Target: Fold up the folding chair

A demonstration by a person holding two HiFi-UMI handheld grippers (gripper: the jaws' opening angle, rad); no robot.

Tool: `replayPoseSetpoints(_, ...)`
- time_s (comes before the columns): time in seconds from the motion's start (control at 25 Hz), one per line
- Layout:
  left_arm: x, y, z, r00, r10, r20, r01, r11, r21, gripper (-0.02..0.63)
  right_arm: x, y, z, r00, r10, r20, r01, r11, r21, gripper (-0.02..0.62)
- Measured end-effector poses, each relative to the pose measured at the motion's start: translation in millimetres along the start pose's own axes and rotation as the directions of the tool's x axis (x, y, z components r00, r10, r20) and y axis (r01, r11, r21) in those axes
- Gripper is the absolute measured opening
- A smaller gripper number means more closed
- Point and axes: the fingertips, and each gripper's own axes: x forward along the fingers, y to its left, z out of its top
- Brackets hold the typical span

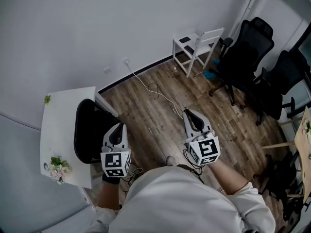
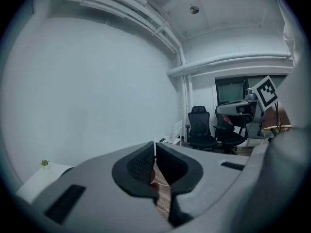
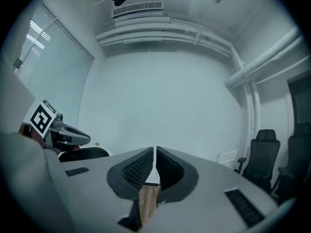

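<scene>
The white folding chair (image 1: 197, 47) stands unfolded against the wall at the far right of the room, well away from both grippers. It also shows small and distant in the left gripper view (image 2: 177, 131). My left gripper (image 1: 118, 128) is held at waist height in front of the person, its jaws shut with nothing between them (image 2: 154, 147). My right gripper (image 1: 188, 112) is alongside it over the wooden floor, also shut and empty (image 3: 155, 152). Each gripper appears at the edge of the other's view.
A white table (image 1: 58, 125) with small flowers (image 1: 58, 168) stands at the left, a black chair (image 1: 90, 130) pushed against it. Two black office chairs (image 1: 248, 47) (image 1: 286, 76) crowd the right. A white cable (image 1: 155, 91) trails across the floor.
</scene>
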Motion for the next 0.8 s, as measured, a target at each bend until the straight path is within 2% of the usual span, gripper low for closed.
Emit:
replayPoseSetpoints(0.08,-1.1,-4.3,0.1,1.0,-0.003,0.005,0.003,1.0,0.002,0.011,-4.7,-2.4,-2.8,1.0,-0.007,0.0,0.007,1.0,0.01,0.018)
replayPoseSetpoints(0.36,-0.1,-14.9,-2.4,0.999,-0.035,0.007,0.035,0.999,0.003,0.008,-9.1,-5.5,-8.7,1.0,-0.008,0.0,0.008,1.0,0.013,0.014)
replayPoseSetpoints(0.8,1.3,-6.0,0.8,1.0,-0.011,0.009,0.011,1.0,-0.005,0.008,-2.3,-0.2,-6.5,1.0,0.013,0.009,-0.013,1.0,0.007,0.014)
